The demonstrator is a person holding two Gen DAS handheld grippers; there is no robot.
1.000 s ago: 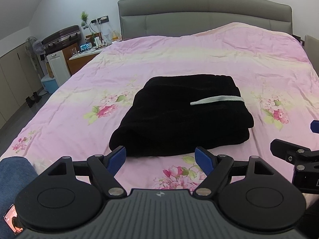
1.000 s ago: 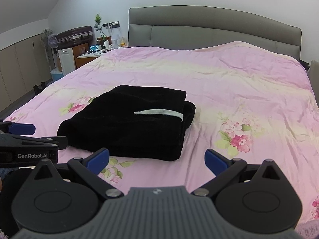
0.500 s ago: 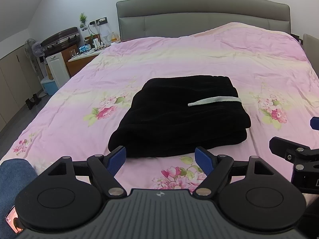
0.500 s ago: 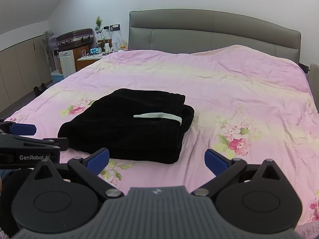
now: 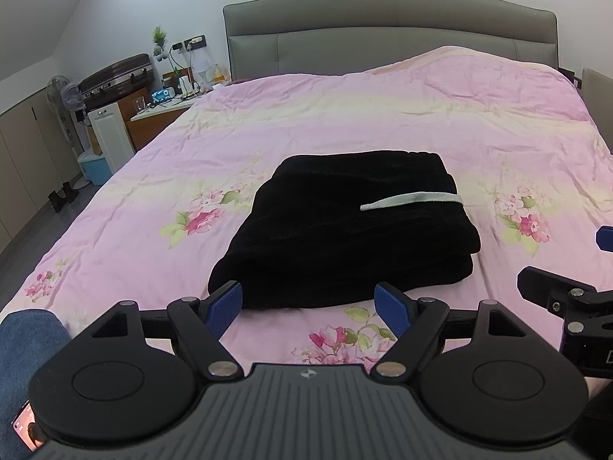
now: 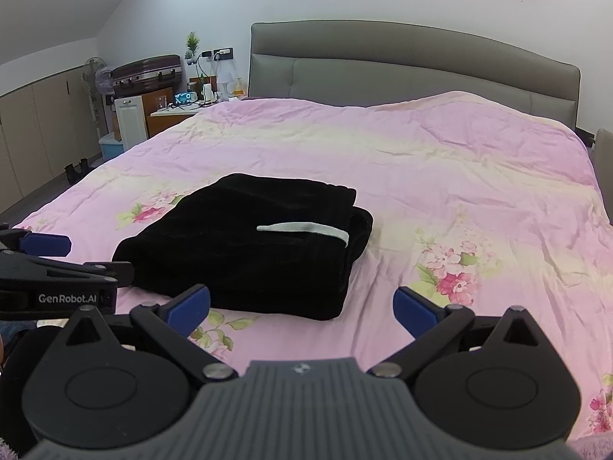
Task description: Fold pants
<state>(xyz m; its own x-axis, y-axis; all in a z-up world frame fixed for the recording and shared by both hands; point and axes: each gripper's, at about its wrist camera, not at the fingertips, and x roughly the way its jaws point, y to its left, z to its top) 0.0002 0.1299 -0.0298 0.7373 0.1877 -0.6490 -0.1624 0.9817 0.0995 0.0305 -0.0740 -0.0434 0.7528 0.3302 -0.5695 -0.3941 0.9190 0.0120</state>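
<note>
Black pants [image 5: 345, 230] [image 6: 249, 245] lie folded into a thick rectangular stack on the pink floral bed cover [image 5: 383, 115] [image 6: 421, 176]. A pale drawstring [image 5: 412, 201] [image 6: 306, 230] rests across the top of the stack near its right side. My left gripper [image 5: 310, 308] hovers open just short of the stack's near edge, holding nothing. Open and empty too, my right gripper [image 6: 302, 308] hangs off the stack's near right corner. Each view catches the other gripper at its side edge.
A grey padded headboard [image 5: 383, 30] closes the far end of the bed. At the left stand a bedside table with cables and bottles [image 5: 168, 103], a white cabinet [image 5: 111, 134], a fan [image 5: 63, 96] and wall cupboards. A knee in blue denim [image 5: 23, 345] shows at lower left.
Both grippers have drawn back and risen a little from the folded pants, which sit lower and farther off in the views. Both stay open.
</note>
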